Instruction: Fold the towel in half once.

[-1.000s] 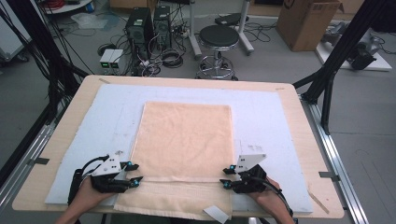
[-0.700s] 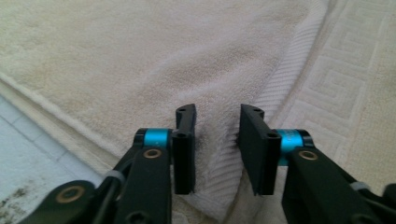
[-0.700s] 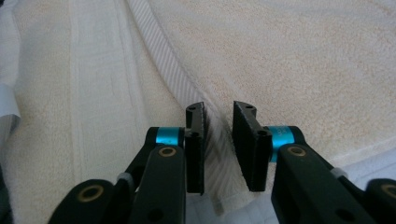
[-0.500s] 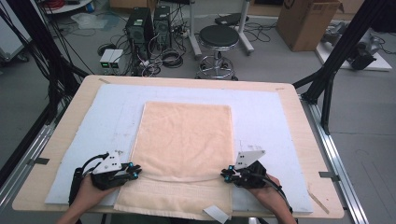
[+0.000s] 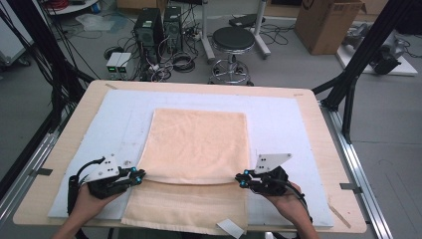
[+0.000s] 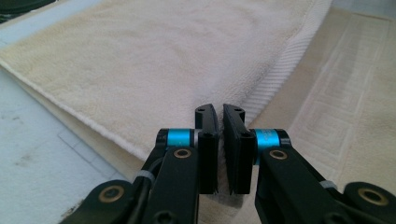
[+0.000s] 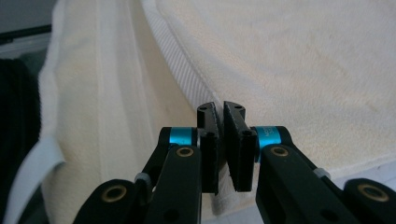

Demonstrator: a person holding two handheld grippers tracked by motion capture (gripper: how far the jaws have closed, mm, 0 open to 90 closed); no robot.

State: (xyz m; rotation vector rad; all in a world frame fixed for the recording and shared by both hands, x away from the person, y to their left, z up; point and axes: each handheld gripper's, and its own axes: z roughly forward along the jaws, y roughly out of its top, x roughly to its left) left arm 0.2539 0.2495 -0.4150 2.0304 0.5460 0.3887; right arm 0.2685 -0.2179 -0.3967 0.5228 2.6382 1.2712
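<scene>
1. Peach towel (image 5: 196,149) lies centre of the high view on a pale blue mat (image 5: 278,119), which covers the wooden table (image 5: 318,114).
2. Towel's near part hangs toward the bottom edge of the frame; a fold line runs across it, lower centre, w/ the upper layer lifted a bit between the two grippers.
3. Left gripper (image 5: 141,174) sits lower left of the high view, at the towel's left edge, right on the fold line. Person's hand (image 5: 87,199) holds it from below.
4. Right gripper (image 5: 239,178) sits lower right, at the towel's right edge, same fold line, roughly level w/ the left one.
5. Left gripper view: jaws have just been closing and now stand nearly together, pinched on the towel edge (image 6: 261,93); ribbed hem runs off to the upper right, plush side fills the upper left.
6. Right gripper view: jaws have just been closing too, now clamped on the towel's edge (image 7: 187,88); hem curves to the upper left, plush face upper right.
7. White tag (image 5: 230,228) sticks out at the towel's bottom right corner, bottom centre of the high view, well apart from both grippers.
8. Black stool (image 5: 234,42) stands on the floor past the table's far side, top centre.
</scene>
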